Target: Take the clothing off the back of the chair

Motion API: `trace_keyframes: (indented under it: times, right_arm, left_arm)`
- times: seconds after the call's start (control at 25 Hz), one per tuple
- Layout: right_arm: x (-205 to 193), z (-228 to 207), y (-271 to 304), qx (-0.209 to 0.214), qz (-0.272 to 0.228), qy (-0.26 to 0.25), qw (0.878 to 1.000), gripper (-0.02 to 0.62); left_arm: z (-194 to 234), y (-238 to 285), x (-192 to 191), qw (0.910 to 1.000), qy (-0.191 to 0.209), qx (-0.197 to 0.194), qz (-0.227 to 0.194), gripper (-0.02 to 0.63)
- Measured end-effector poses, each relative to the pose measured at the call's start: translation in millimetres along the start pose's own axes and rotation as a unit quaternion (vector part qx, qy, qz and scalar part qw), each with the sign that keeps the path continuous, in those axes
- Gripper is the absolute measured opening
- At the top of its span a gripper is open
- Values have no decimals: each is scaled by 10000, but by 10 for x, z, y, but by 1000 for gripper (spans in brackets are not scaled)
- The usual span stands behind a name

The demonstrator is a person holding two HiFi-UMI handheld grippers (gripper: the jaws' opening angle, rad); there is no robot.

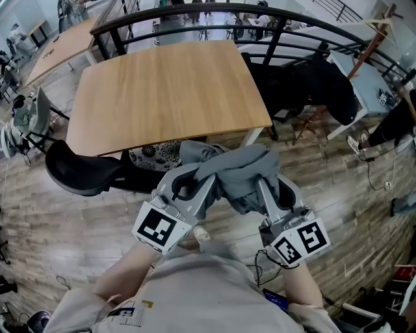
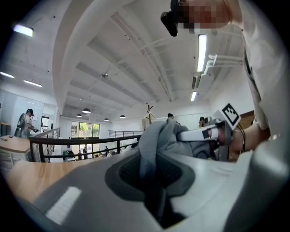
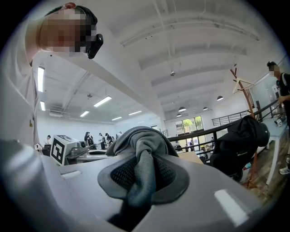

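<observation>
garment (image 1: 237,168): grey cloth, bunched up and held between my two tongs, off the floor (image 1: 84,227) and just in front of the bench's near edge. Its lower folds lie behind the tong bodies, so I cannot tell what kind of clothing it is.
left tongs (image 2: 152,179): nearly pressed together, pinching a twisted fold of the garment that runs down between the pads. The tips are buried in cloth.
right tongs (image 3: 141,181): the same, pinching another rolled fold, with the tips covered.
bench (image 1: 162,91): wooden top. I see little of its legs.
chair (image 1: 81,170): black, at the bench's near left corner, left of the garment and apart from it as far as I can see. Only one curved part shows.
patterned cloth (image 1: 153,156): black-and-white print under the bench edge, between chair and garment. It is mostly covered, and I cannot identify it.
dark heap (image 1: 312,84): black fabric right of the bench, its outline unclear.
railing (image 1: 260,13): dark curved bar beyond the bench, cut off at both sides.
</observation>
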State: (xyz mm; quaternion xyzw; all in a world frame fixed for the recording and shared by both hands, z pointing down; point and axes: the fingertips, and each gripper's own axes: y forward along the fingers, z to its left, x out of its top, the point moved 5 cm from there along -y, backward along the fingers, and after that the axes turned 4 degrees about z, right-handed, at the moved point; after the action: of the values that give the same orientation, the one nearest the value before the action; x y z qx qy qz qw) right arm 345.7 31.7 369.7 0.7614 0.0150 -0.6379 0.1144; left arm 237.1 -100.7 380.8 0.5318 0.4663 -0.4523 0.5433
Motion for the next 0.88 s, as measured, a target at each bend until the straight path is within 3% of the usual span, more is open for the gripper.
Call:
trace_keyframes:
  times: [0.32, 0.88]
  right_arm:
    - [-208, -77, 60, -39, 227, -23, 9997, 66]
    - [-224, -44, 67, 26, 284, 3, 9996, 66]
  left_arm:
    - [23, 69, -246, 9998, 40, -56, 163, 48]
    - [28, 31, -263, 9997, -37, 18, 256, 48]
